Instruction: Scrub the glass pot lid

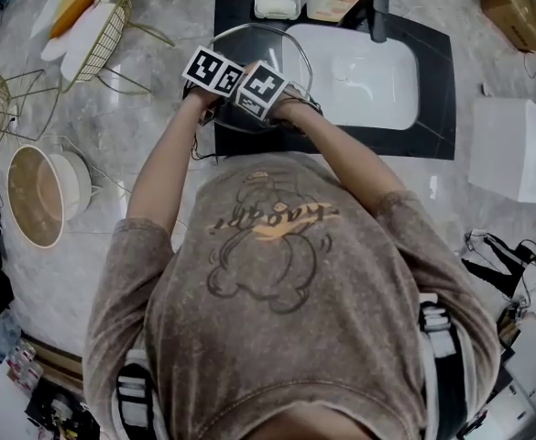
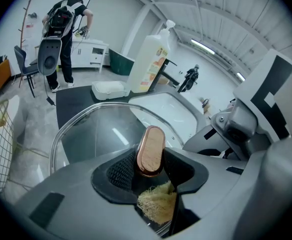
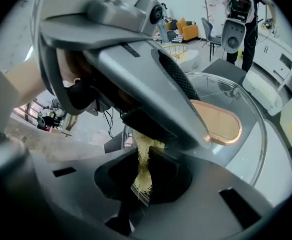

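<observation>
Marble counter (image 1: pixel 148 145), sink (image 1: pixel 359 76) at far right: left gripper (image 2: pixel 150 170) pinches the lid (image 2: pixel 96 129) knob (image 2: pixel 150 151); right gripper (image 3: pixel 145 176) pinches a scrubber (image 3: pixel 143 151) beside it.

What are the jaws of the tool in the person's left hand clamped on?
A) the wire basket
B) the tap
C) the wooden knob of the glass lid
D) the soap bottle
C: in the left gripper view, the wooden knob of the glass lid sits pinched between the jaws of the left gripper.
</observation>
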### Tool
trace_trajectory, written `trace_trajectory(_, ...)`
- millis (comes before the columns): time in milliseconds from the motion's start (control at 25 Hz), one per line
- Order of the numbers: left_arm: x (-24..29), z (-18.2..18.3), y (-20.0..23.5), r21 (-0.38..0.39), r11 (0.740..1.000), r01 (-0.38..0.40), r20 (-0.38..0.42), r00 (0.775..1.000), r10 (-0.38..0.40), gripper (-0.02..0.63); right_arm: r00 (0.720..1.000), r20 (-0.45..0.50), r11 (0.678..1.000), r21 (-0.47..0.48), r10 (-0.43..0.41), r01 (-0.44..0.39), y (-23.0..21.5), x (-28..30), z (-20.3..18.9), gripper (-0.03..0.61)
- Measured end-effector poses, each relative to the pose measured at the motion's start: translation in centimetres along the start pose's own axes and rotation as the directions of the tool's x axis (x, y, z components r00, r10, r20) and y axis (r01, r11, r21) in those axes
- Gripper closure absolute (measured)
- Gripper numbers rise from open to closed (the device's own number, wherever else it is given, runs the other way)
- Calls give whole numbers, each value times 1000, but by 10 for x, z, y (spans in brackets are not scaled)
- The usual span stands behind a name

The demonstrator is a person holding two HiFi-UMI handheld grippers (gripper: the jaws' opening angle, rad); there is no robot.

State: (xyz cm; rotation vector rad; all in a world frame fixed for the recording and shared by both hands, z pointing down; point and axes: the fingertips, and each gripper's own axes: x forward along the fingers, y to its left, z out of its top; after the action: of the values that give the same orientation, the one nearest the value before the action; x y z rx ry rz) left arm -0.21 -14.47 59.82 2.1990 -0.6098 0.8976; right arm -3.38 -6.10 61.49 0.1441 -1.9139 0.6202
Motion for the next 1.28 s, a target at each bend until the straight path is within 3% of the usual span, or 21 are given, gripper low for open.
trace_trajectory(320,2,0,-1,-5,1000,13,0,1000,-13,426,997,65,998,44,43,-46,9,1,5,534)
trace_trajectory(560,2,0,1,-18,1000,24,1,1000,-24,426,967,196,959,200,163,-202,29,2,11,534)
trace_trajectory(960,1,-1,1,-22,999,29,2,1000,-29,428,969,224,959,235,103,-156,32,19,4,534)
trace_trajectory(1280,2,-1,0,-18,999,32,0,999,-32,428,961,237,949,246,139,-198,31,14,-24,534)
